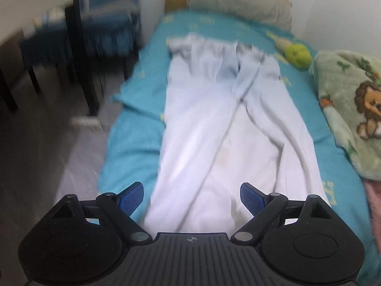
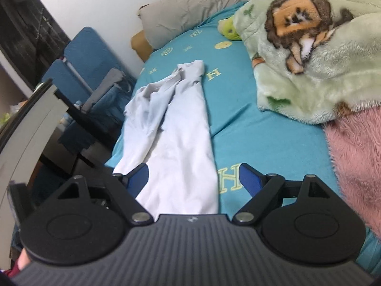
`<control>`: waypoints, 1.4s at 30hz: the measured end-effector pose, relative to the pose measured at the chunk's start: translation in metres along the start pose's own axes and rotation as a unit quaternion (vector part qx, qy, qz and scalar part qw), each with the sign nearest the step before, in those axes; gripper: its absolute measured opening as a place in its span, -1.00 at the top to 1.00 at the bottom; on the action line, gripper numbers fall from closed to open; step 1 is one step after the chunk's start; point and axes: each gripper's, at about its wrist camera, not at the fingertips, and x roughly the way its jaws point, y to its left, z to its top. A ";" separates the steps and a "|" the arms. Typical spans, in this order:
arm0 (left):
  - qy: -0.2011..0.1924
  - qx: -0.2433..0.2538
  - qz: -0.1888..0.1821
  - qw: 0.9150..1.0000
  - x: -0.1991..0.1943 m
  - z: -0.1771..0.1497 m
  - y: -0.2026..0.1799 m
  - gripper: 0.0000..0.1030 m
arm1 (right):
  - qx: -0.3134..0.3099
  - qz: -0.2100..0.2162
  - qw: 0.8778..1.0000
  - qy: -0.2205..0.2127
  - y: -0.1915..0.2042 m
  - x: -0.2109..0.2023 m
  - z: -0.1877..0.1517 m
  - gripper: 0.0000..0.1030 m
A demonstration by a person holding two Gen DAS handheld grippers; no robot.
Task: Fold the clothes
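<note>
A pair of pale white trousers (image 1: 214, 131) lies lengthwise on the teal bed sheet (image 1: 133, 131), waistband at the far end and legs towards me. It also shows in the right wrist view (image 2: 181, 133). My left gripper (image 1: 191, 199) is open and empty, its blue pads above the near leg ends. My right gripper (image 2: 194, 178) is open and empty, hovering over the near end of the trousers and the sheet (image 2: 262, 124) beside them.
A green lion-print blanket (image 2: 309, 54) and a pink fluffy blanket (image 2: 357, 162) lie along the bed's right side. A grey pillow (image 1: 240, 2) and a green plush toy (image 1: 297, 54) sit at the head. Blue chairs (image 2: 81, 54) and a dark table (image 1: 78, 47) stand left of the bed.
</note>
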 end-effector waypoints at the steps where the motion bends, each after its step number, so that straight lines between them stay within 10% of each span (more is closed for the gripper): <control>1: 0.020 -0.008 -0.003 1.000 0.002 0.002 0.006 -0.75 | 0.003 0.001 1.000 0.000 -0.002 0.003 0.001 -0.64; 9: 0.148 -0.095 -0.031 0.984 0.000 0.002 0.063 -0.64 | 0.031 0.023 0.999 0.022 -0.014 0.019 0.002 -0.63; 12: 0.190 -0.066 0.019 0.979 -0.002 0.000 0.065 -0.30 | 0.035 0.025 0.999 0.026 -0.016 0.023 0.004 -0.63; 19: 0.268 -0.004 0.049 0.962 -0.011 -0.019 0.057 -0.16 | 0.041 0.026 0.998 0.044 -0.018 0.026 0.001 -0.63; 22: 0.293 0.056 0.073 0.952 -0.015 -0.033 0.041 0.59 | 0.033 0.025 0.998 0.053 -0.015 0.028 -0.001 -0.63; 25: 0.258 0.147 0.099 0.950 -0.028 -0.039 0.014 0.84 | 0.026 0.029 0.998 0.058 -0.013 0.027 -0.002 -0.63; 31: 0.173 0.252 0.075 0.949 -0.082 -0.027 -0.040 0.86 | 0.024 0.029 0.998 0.058 -0.014 0.024 -0.004 -0.63; 38: 0.216 0.225 -0.009 0.950 -0.079 -0.053 -0.077 0.81 | 0.026 0.036 0.996 0.072 -0.016 0.028 -0.005 -0.63; 42: 0.249 0.182 -0.063 0.949 -0.077 -0.073 -0.071 0.34 | 0.035 0.057 0.993 0.101 -0.020 0.031 -0.011 -0.63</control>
